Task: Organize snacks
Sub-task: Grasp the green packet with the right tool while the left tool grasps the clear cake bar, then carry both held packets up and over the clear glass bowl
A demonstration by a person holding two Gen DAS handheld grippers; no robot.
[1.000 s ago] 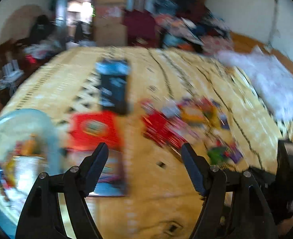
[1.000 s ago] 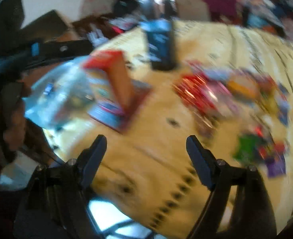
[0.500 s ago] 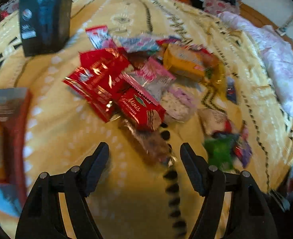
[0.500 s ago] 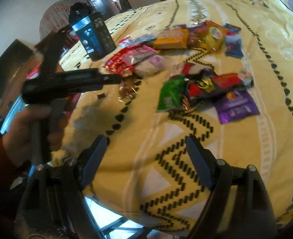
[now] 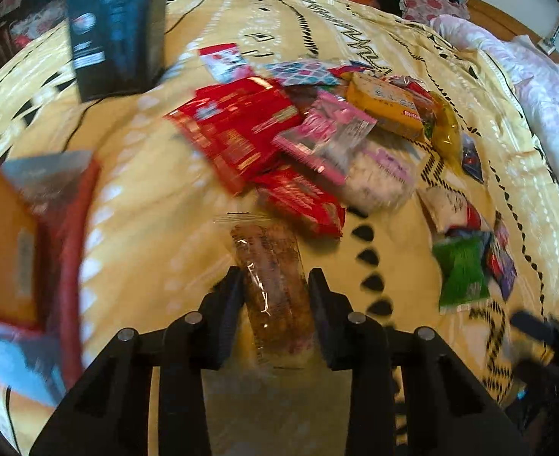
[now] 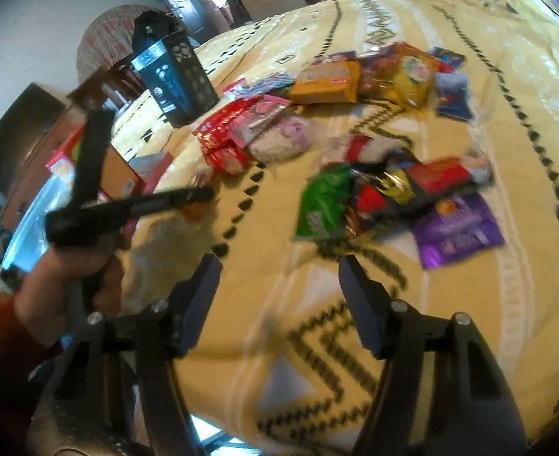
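Snack packets lie scattered on a yellow patterned bedspread (image 5: 158, 197). In the left wrist view my left gripper (image 5: 275, 285) is shut on a clear-wrapped brown snack bar (image 5: 272, 285), its fingers on both sides of the bar. Beyond it lie red packets (image 5: 237, 129), a pink packet (image 5: 325, 136), an orange packet (image 5: 386, 106) and a green packet (image 5: 462, 269). In the right wrist view my right gripper (image 6: 279, 277) is open and empty above bare bedspread, short of the green packet (image 6: 325, 197) and a purple packet (image 6: 458, 224). The left gripper shows there too (image 6: 188, 197).
A tall black box (image 5: 108, 26) stands at the back left. A red and orange carton (image 5: 21, 235) lies at the left edge. A clear plastic bin (image 6: 32, 216) sits left of the bed. A white-pink pillow (image 5: 538, 91) lies at the right. Clothes are piled behind.
My left gripper moved forward to the snack pile and closed on the clear-wrapped bar. My right gripper swung right toward the green and purple packets, still open.
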